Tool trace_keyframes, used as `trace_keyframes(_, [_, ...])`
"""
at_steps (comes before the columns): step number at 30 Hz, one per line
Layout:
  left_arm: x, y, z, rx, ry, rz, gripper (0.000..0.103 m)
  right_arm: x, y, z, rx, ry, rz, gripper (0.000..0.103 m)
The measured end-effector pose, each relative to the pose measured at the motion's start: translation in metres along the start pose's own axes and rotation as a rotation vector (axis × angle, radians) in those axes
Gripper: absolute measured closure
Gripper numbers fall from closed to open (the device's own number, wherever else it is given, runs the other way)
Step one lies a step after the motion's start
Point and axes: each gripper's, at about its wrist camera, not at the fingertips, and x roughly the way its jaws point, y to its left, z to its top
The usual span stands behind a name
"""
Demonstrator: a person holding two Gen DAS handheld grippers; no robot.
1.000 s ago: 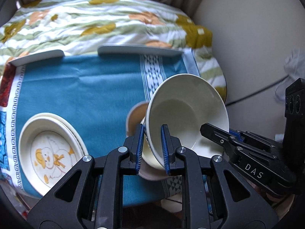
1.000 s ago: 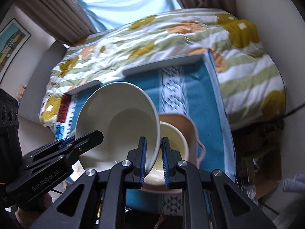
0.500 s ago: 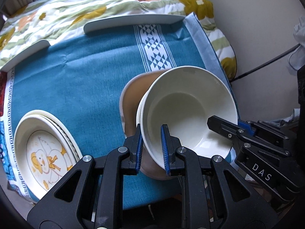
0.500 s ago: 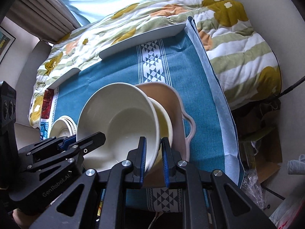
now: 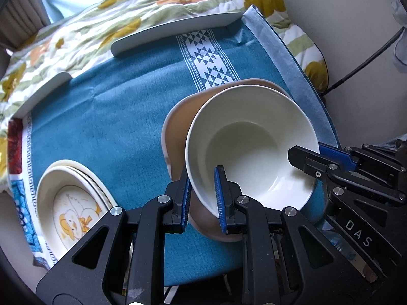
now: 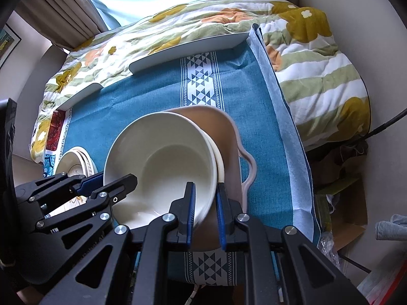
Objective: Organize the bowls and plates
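A white bowl (image 5: 254,152) is held from 2 sides over the blue tablecloth (image 5: 114,117). The left gripper (image 5: 202,195) has its jaws nearly closed on the near-left part of the bowl's rim, 1 blue pad inside the bowl and 1 outside. The right gripper (image 6: 205,208) is closed in the same way on the opposite part of the rim, and its black fingers (image 5: 313,160) reach in from the right in the left wrist view. The bowl sits inside a second cream bowl (image 6: 218,157), of which only a thin edge shows, and both are in a pink dish with a handle (image 6: 244,167) that stands on the cloth near its right border. I cannot tell if the white bowl rests fully on the cream one or is a little above it. To the left, well apart from the dish, there is a stack of plates (image 5: 71,203); the top plate has a picture of a yellow duck. Behind the table lies a flowered quilt (image 6: 305,58).
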Motion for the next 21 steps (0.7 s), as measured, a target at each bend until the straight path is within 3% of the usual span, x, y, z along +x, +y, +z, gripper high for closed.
trace_keyframes(21, [-0.0034,0.0031,0.0020,0.010,-0.004,-0.009,0.087,-0.0011,-0.0040,0.0020,0.015,-0.003,0.013,0.088])
